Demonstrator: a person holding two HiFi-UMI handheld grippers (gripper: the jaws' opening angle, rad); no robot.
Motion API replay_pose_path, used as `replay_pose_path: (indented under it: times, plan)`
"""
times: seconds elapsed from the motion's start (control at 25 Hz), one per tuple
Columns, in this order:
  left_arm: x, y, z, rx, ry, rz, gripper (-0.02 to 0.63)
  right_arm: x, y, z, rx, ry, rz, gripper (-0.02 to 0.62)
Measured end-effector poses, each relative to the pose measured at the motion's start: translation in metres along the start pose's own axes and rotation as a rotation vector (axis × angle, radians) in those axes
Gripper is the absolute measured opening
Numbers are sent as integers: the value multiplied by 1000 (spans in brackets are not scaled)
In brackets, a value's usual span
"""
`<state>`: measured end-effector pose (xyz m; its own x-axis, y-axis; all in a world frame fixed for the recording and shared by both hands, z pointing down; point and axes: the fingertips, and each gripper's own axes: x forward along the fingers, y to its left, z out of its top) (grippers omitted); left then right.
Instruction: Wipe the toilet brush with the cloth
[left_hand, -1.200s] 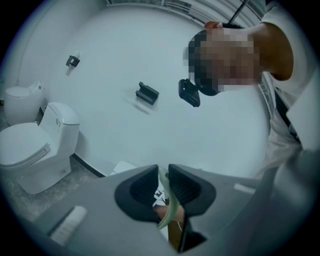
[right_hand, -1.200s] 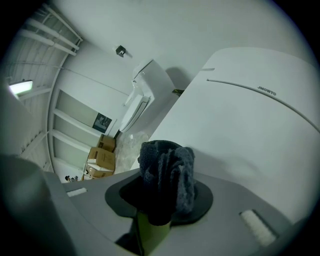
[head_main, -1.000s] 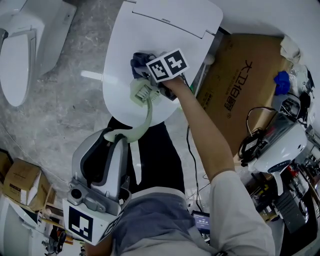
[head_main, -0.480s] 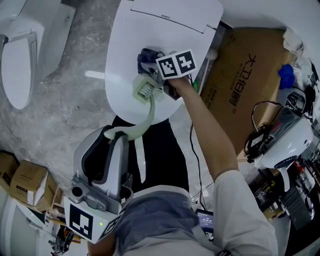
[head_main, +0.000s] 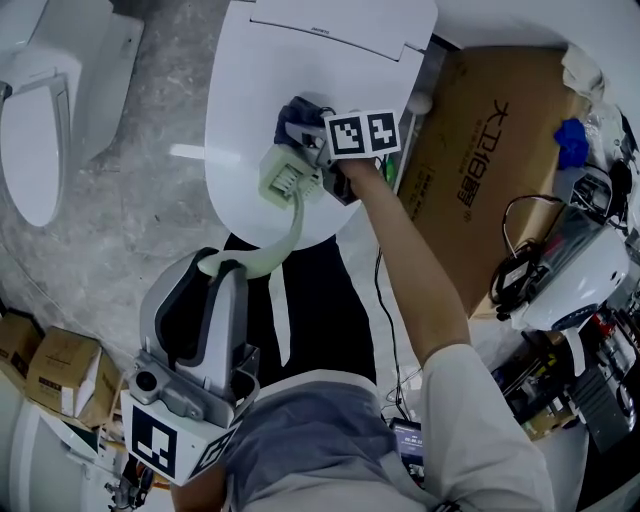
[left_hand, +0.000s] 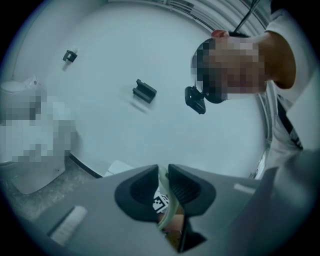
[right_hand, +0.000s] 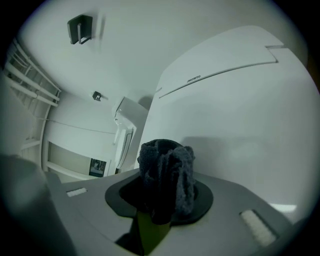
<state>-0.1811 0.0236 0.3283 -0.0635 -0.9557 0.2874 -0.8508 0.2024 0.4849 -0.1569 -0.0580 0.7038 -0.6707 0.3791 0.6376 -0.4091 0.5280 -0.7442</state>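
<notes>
1. My left tool is clamping the toilet brush by its handle, with the head over the toilet lid's near edge.
2. My right tool is pinching the cloth and has shifted slightly right against the head, so the wiping looks underway.

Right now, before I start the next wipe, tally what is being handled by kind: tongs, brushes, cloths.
Tongs: 2, the left tongs shut on the brush handle, the right tongs shut on the cloth
Toilet brush: 1
Cloth: 1, dark
Total: 4
</notes>
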Motion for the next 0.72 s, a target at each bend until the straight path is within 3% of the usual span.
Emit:
replay_pose_path:
  times: [0.44, 0.72]
  plan:
    - [6, -5, 1, 11, 10, -9, 0, -18, -13, -7, 139, -98, 18, 117]
    - [6, -5, 1, 15, 11, -15, 0, -31, -24, -18, 170, -128, 9, 117]
